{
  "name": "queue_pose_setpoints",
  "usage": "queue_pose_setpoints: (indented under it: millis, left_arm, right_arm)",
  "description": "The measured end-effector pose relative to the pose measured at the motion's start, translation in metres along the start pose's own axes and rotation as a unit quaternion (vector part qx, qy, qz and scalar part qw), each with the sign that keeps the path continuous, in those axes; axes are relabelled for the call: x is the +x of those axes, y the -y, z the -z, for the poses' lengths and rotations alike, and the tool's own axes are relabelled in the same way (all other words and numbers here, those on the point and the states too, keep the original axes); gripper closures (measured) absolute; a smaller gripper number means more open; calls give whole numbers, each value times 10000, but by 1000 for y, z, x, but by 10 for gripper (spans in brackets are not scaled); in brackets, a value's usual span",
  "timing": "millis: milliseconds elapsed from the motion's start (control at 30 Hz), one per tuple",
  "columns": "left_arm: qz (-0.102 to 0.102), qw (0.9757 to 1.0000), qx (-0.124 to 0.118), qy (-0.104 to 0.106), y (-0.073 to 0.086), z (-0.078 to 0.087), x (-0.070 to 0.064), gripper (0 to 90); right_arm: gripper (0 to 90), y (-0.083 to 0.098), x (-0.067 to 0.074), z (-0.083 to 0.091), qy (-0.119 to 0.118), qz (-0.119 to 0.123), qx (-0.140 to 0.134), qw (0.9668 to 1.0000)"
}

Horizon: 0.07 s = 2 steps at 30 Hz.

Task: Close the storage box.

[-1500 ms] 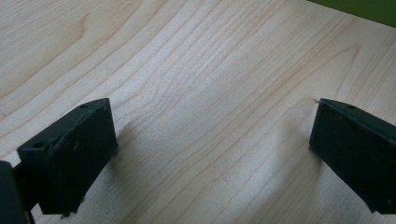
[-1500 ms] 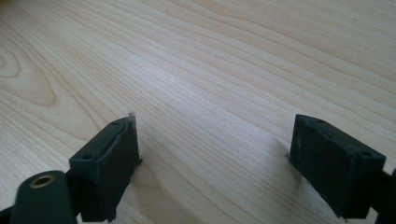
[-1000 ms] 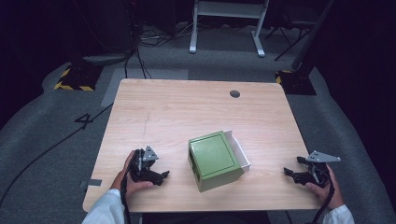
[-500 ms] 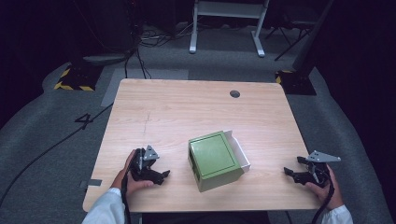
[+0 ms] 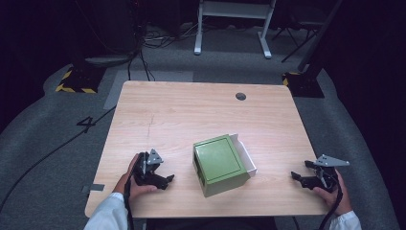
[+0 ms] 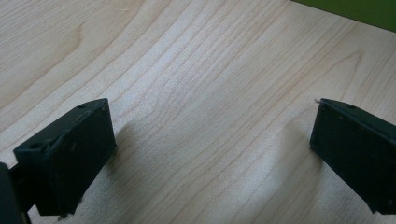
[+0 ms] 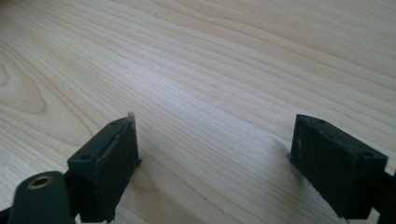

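Green box point(image 5: 220, 163) on table point(image 5: 191, 115), white inner tray part slid out, contents hidden, both grippers' fingers apart, empty

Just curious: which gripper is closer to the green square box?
Left. The left gripper sits just left of the green square box; the right gripper rests farther right.
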<state>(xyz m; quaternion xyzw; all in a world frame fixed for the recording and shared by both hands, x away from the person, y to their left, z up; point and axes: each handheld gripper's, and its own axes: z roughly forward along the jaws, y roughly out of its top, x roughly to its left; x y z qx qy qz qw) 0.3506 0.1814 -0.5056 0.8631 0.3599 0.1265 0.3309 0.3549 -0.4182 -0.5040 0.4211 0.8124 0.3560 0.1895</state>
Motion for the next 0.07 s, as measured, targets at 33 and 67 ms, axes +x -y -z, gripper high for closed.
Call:
queue_pose_setpoints:
  millis: [33,67]
  left_arm:
    - [-13,10000,2,-7,0,0,0,2]
    - [-12,10000,2,-9,0,0,0,2]
  right_arm:
    - [155,0,0,0,0,0,-1,10000]
    - [155,0,0,0,3,1,0,10000]
